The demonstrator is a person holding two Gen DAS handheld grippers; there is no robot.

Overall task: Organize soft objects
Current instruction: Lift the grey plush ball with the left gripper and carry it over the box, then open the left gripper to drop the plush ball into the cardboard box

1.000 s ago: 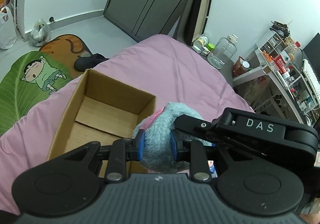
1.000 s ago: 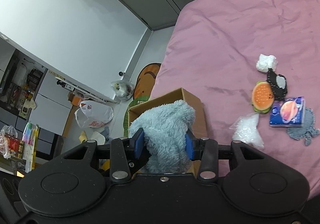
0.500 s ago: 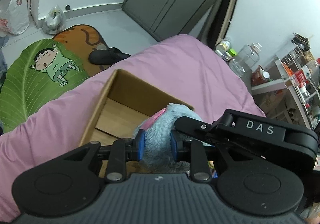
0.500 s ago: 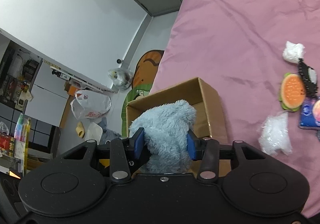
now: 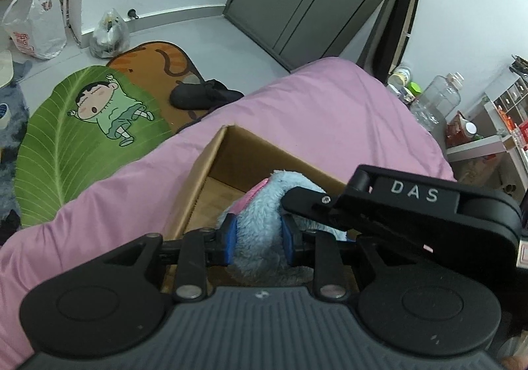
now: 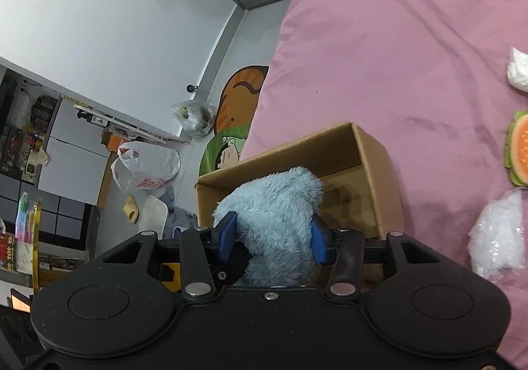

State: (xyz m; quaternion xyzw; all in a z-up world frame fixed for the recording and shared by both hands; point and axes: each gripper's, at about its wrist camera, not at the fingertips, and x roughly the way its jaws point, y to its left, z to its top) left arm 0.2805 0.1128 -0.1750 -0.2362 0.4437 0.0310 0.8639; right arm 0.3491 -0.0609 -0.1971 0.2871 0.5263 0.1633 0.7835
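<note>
Over the cardboard box point(image 5: 211, 172), you've carried the blue plush toy point(image 5: 264, 225) from short of the rim to above the opening, left gripper point(image 5: 258, 243) and right gripper point(image 6: 273, 238) both clamped on it; I'd judge release is next. Left of the box: floor mat point(image 5: 76, 139); the box sits on the pink bedspread point(image 6: 396, 56); right of it: burger toy point(image 6: 518, 149), plastic bag point(image 6: 500, 238).

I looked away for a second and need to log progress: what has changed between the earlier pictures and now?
Both tools carried the blue plush toy closer over the open cardboard box, which now looms larger. Unchanged: left tool and right tool stay clamped on the toy, nothing released; the burger toy remains on the pink bedspread.
</note>
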